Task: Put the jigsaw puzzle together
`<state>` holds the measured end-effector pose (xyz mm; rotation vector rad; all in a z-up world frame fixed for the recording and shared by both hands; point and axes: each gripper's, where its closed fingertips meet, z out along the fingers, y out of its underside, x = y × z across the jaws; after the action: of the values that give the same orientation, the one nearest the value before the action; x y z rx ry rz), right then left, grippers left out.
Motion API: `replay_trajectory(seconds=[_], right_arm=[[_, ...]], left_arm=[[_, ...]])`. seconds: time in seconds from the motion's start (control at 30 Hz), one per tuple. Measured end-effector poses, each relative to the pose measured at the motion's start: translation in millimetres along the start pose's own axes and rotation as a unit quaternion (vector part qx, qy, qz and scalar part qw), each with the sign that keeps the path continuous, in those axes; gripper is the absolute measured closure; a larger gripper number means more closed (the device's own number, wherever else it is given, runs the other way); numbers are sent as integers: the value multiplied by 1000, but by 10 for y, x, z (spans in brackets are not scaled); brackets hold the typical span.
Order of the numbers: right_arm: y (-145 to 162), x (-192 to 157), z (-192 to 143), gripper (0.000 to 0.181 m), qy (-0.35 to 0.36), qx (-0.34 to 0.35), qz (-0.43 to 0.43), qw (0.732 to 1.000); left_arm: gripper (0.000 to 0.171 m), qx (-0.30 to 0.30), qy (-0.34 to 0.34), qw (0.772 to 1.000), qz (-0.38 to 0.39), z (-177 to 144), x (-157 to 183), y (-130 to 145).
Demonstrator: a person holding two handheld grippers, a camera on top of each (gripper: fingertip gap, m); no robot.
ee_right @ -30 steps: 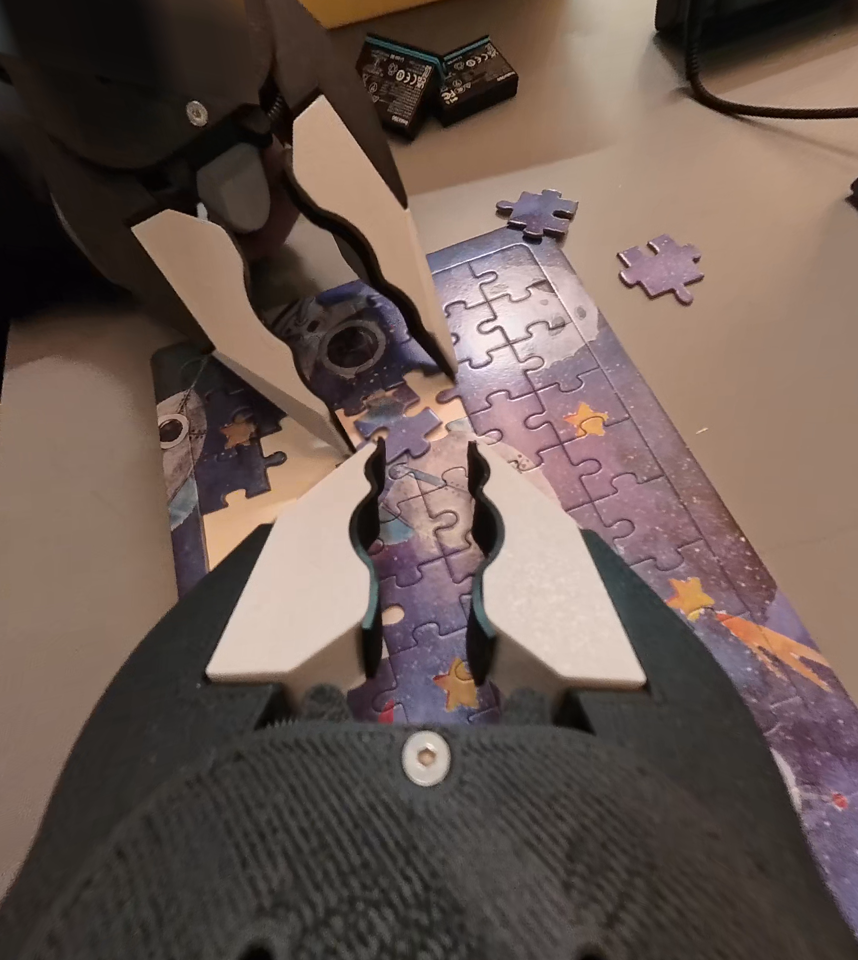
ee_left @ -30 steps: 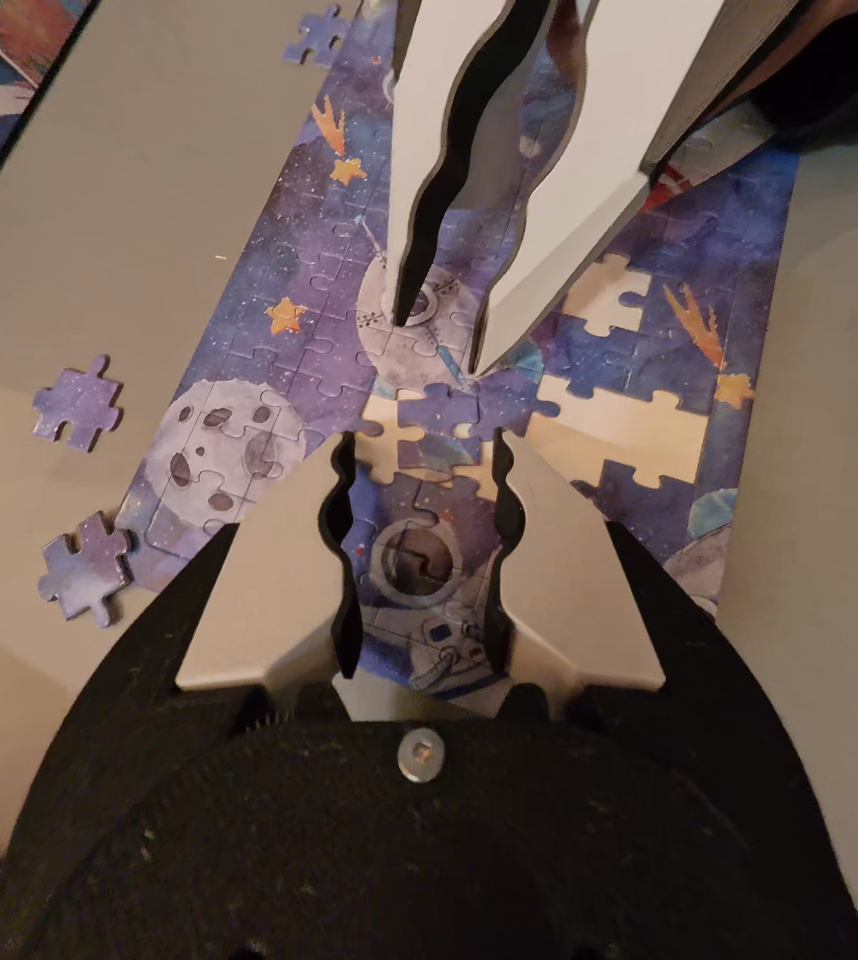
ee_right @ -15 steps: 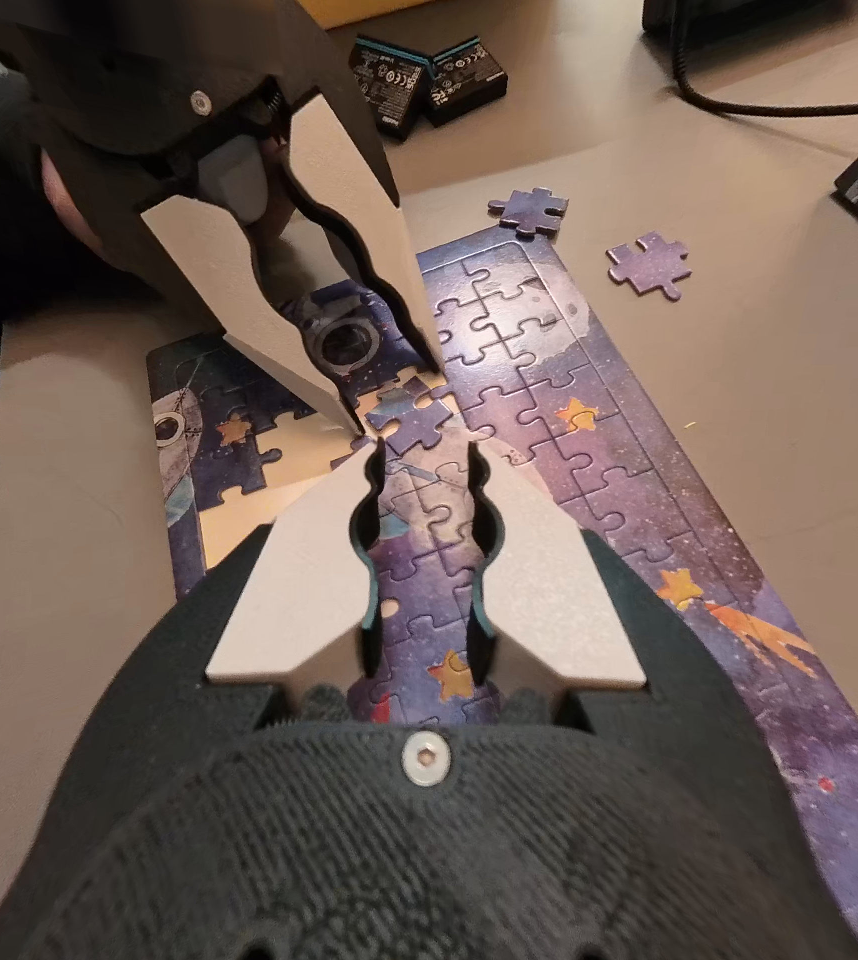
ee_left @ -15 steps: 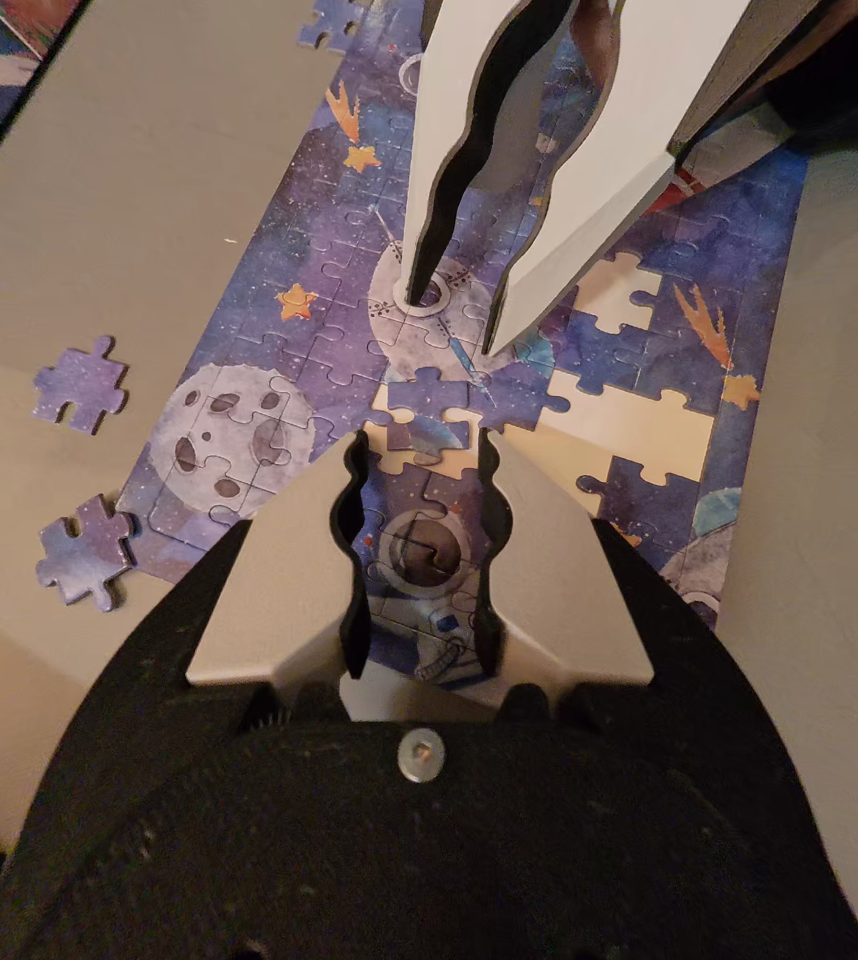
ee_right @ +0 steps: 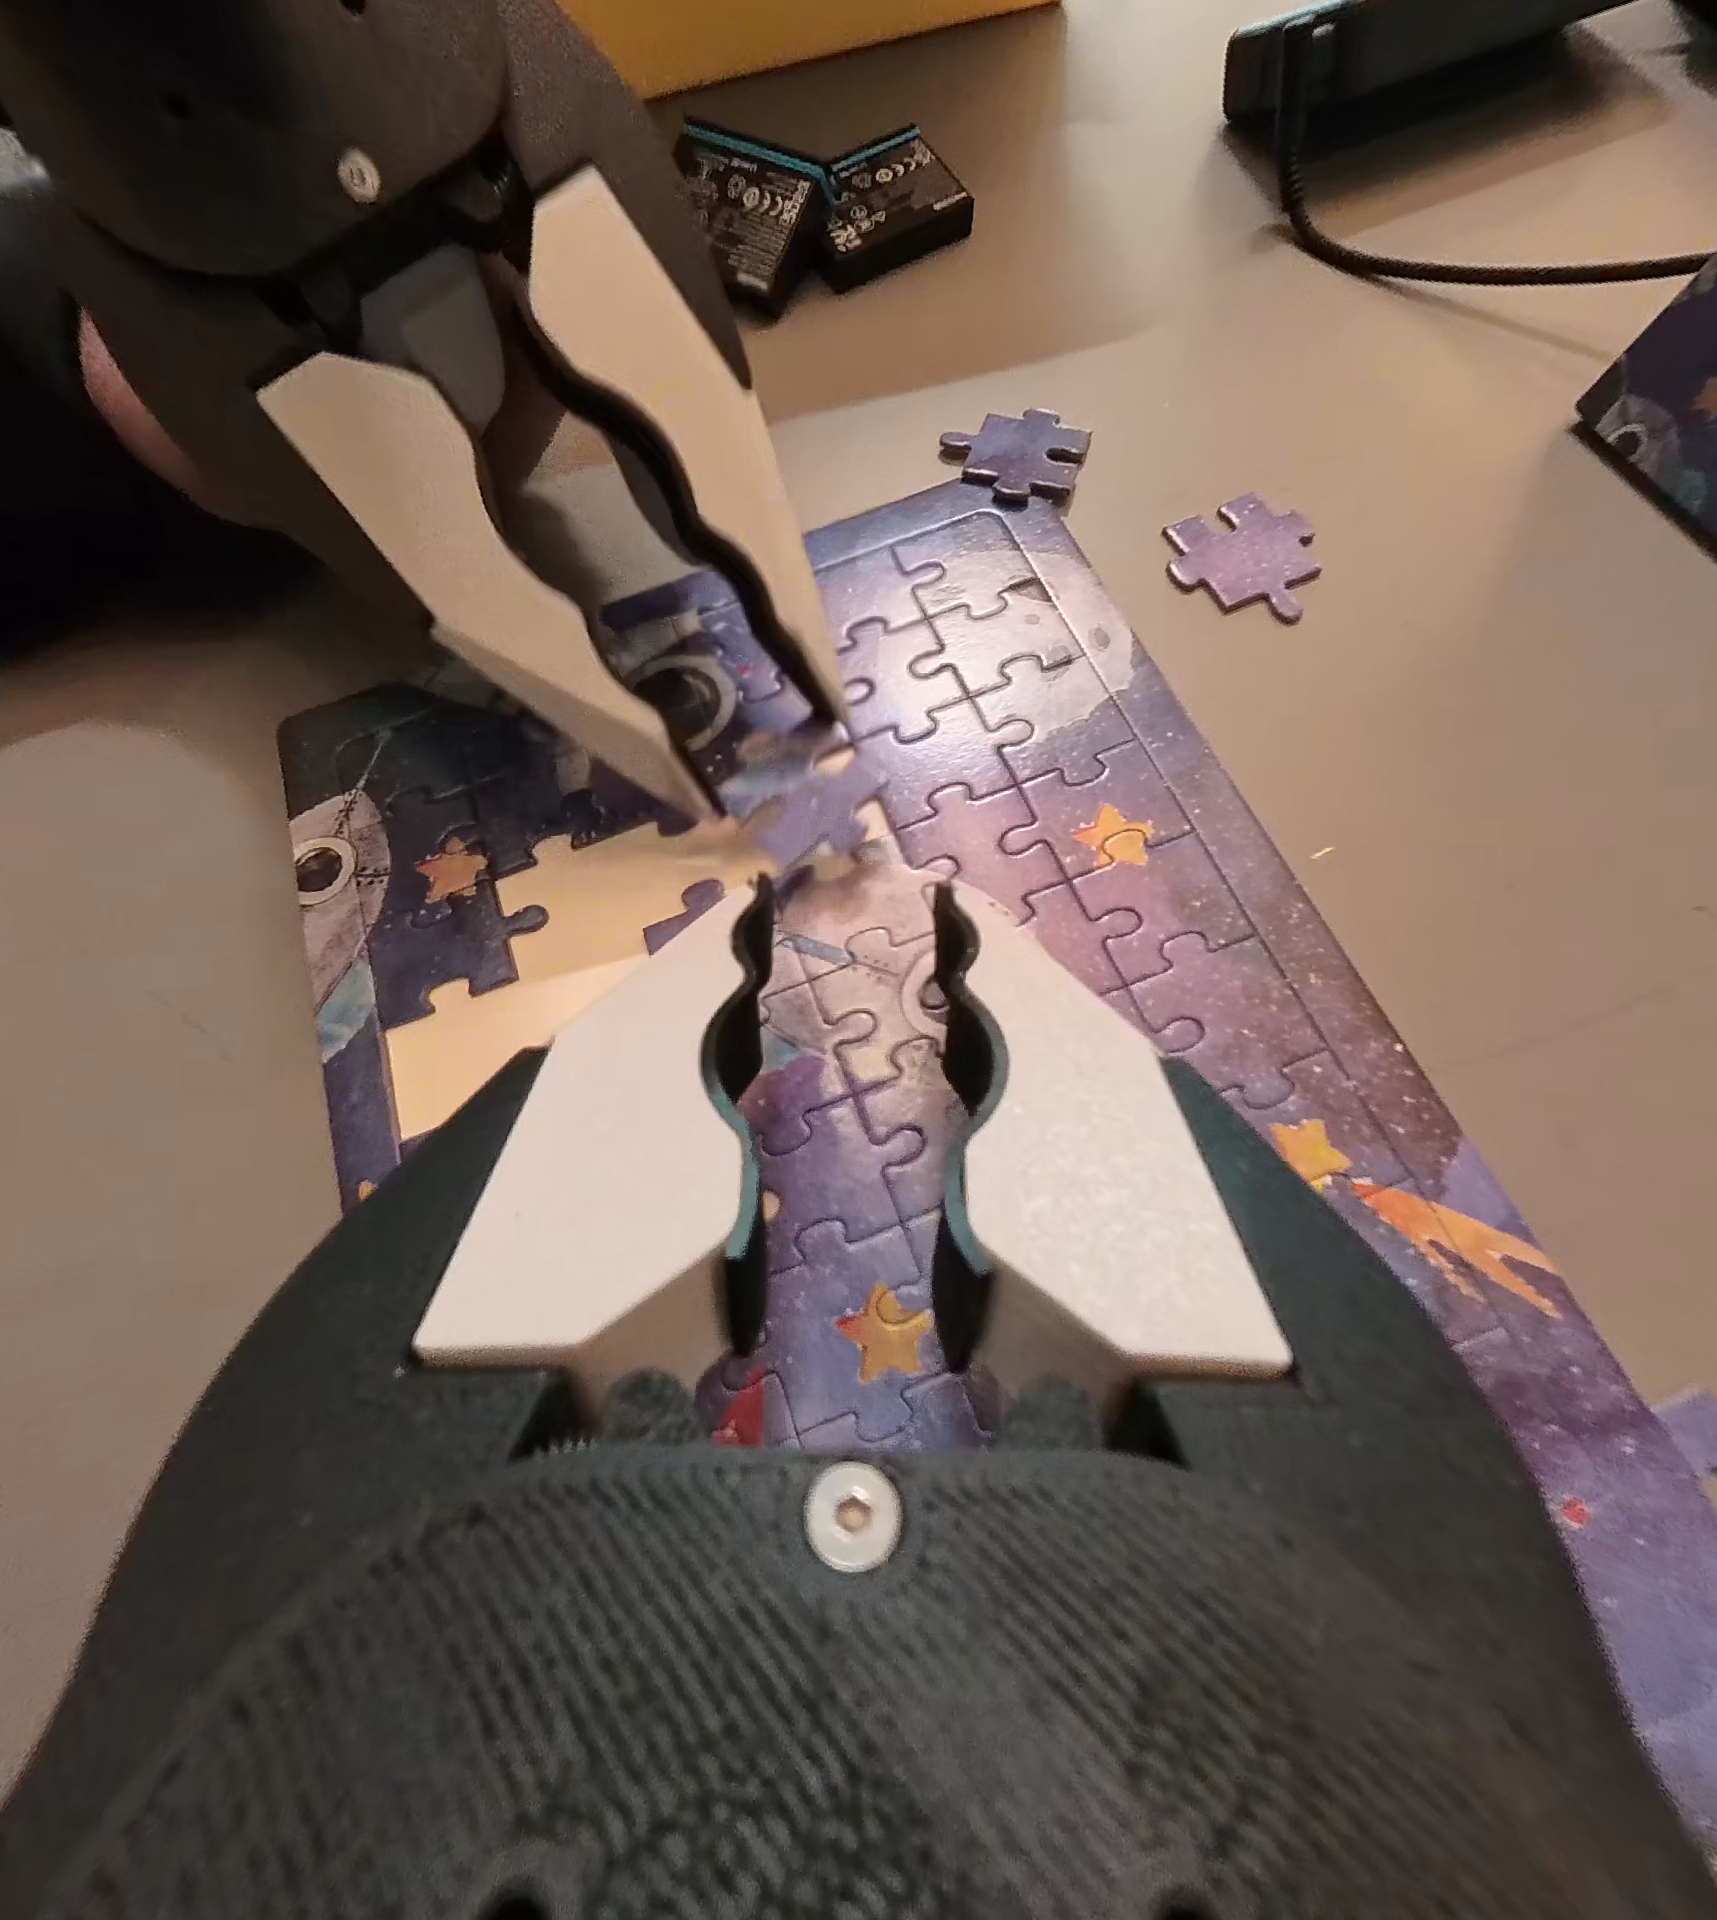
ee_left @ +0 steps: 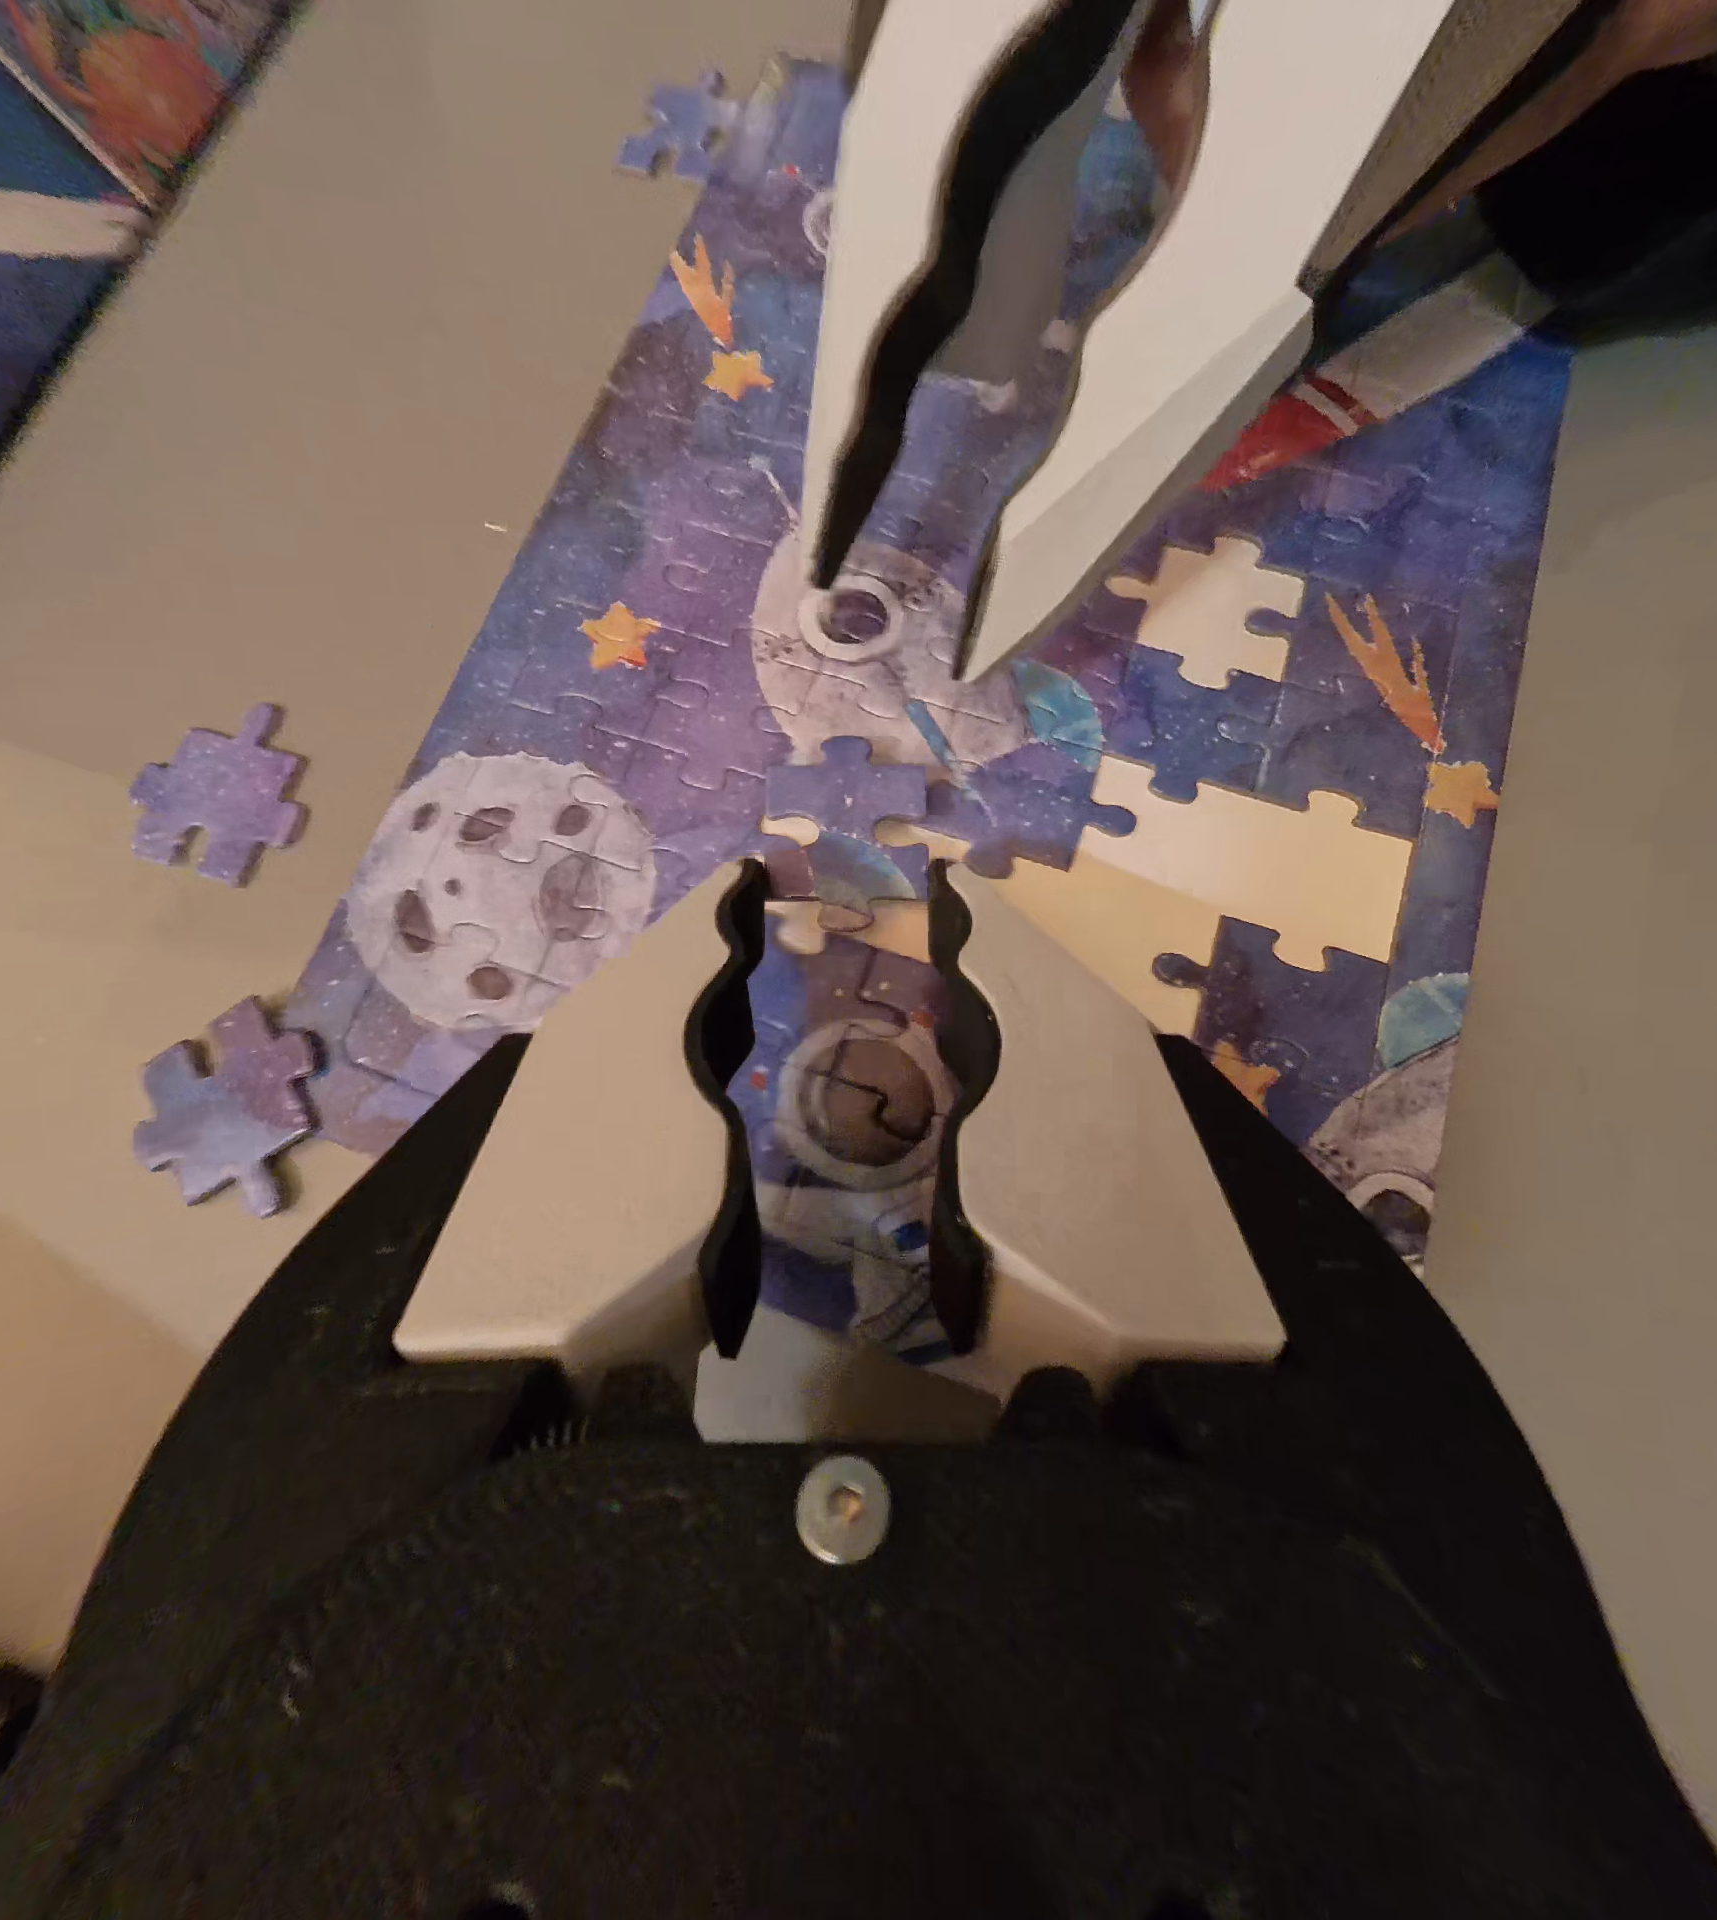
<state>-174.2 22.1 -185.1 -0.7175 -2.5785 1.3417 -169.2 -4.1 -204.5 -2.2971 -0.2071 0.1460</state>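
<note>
The loose purple piece (ee_left: pixel 849 795) at the middle of the jigsaw puzzle (ee_left: pixel 563 727) now lies a little crooked over the near edge of the cream gap (ee_left: pixel 1249 852), its edges not flush with its neighbours; against a second ago it has turned slightly and the right gripper (ee_left: pixel 895 623), which then stood almost on it, has drawn back so that its tips hang over the round grey spacecraft just beyond. That suggests a nudge has been made and the piece is likely not seated yet. The left gripper (ee_left: pixel 843 883) has also backed off a little and sits just short of the piece, tips low over the board, pointing straight along it. Both grippers stand partly open with a clear gap between the fingers, and neither has hold of anything. From the right wrist view the two face each other nearly tip to tip over the piece (ee_right: pixel 818 805). Further gaps show to the right (ee_left: pixel 1212 629), and spare pieces wait on the worktop (ee_left: pixel 262 436) at the left (ee_left: pixel 215 790) (ee_left: pixel 225 1107).
</note>
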Motion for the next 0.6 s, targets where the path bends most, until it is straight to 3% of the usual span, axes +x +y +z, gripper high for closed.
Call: replay_trajectory(seconds=[0.2,0.37,0.6], right_arm=[[-70,55,-86,152,13,19,2,1000],[-109,147,-153,153,35,31,2,999],[-368,316,-438,155,91,111,-8,990]], left_arm=[[143,144,-78,985,-59,-508,-461,-256],[143,137,-139,979,-56,-569,-621,-211],[142,116,-146,981,-50,-512,-629,-157]])
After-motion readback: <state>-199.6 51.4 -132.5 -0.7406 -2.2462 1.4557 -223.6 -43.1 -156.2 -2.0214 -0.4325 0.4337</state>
